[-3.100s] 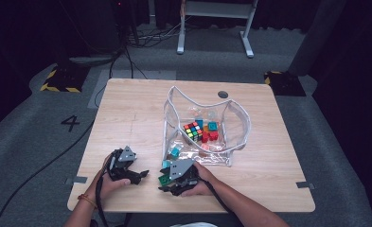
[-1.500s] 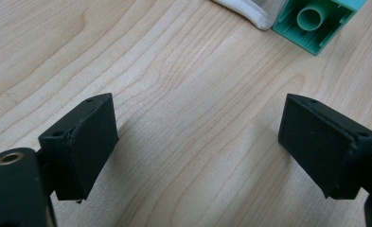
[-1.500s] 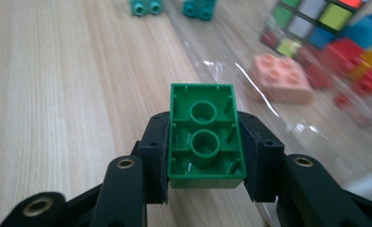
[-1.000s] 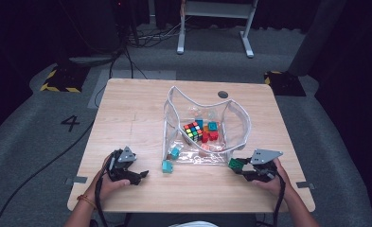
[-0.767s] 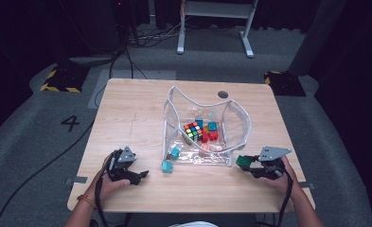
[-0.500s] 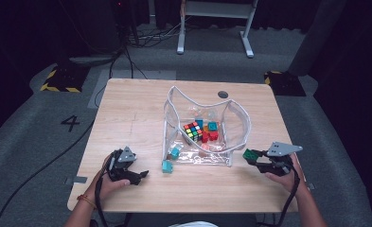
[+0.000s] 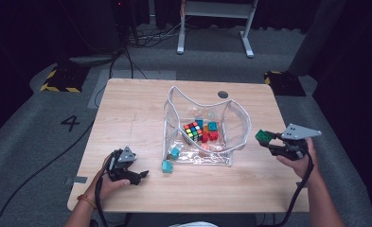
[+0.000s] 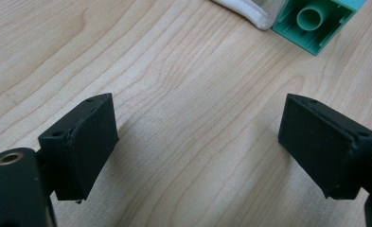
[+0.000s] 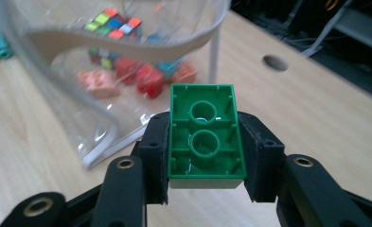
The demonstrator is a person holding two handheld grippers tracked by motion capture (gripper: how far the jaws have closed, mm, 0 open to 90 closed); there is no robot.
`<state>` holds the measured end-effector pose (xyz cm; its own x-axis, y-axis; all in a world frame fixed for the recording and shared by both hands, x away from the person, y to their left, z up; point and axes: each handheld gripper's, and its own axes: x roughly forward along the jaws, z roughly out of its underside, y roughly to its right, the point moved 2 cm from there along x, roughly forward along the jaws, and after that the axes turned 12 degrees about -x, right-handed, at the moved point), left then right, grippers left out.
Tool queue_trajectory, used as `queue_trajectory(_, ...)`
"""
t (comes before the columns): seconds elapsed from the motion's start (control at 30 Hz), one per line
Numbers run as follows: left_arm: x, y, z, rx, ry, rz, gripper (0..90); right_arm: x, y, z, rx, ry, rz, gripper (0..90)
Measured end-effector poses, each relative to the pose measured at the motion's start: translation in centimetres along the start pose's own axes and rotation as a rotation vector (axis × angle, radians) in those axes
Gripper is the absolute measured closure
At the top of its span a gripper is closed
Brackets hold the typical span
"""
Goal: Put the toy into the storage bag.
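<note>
My right gripper is shut on a green two-stud brick, seen from its hollow underside; in the high view the green brick hangs above the table's right side, just right of the clear bag. The bag holds a colour cube and several red, teal and orange bricks. My left gripper rests at the table's front left, open, with bare wood between its fingers. A teal brick lies just outside the bag's front corner; the same teal brick lies ahead of the left gripper.
The wooden table has a round cable hole at the back. Grey floor with cables, a metal stand and yellow-black tape surround it. The table's edge lies close behind my right hand.
My right gripper has carried the green brick from the table's front right up and farther right, lifting it beside the bag. The left gripper has stayed still.
</note>
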<state>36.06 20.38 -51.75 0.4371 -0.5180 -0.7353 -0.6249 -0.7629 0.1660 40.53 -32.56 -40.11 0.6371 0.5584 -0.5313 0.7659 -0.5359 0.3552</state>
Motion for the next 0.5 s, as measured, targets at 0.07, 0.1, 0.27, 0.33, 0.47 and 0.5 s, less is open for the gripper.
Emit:
queue_trajectory(0.07,0.0,0.0,0.0,0.000,0.000,0.000,12.7,-0.5,0.8,-0.8,-0.004,0.026,0.026,58.8)
queue_trajectory(0.1,0.0,0.0,0.0,0.000,0.000,0.000,12.7,-0.7,1.2,-1.3,-0.001,0.038,0.033,58.8)
queue_trajectory(0.27,0.0,0.0,0.0,0.000,0.000,0.000,12.7,-1.7,2.9,-4.5,-0.010,0.085,0.054,58.8)
queue_trajectory(0.33,0.0,0.0,0.0,0.000,0.000,0.000,12.7,-1.9,3.5,-5.6,-0.006,0.106,0.055,58.8)
queue_trajectory(0.47,0.0,0.0,0.0,0.000,0.000,0.001,12.7,-1.6,4.2,-7.5,-0.001,0.147,0.030,58.8)
queue_trajectory(0.5,0.0,0.0,0.0,0.001,0.000,0.001,12.7,-1.4,4.3,-7.9,-0.005,0.150,0.030,58.8)
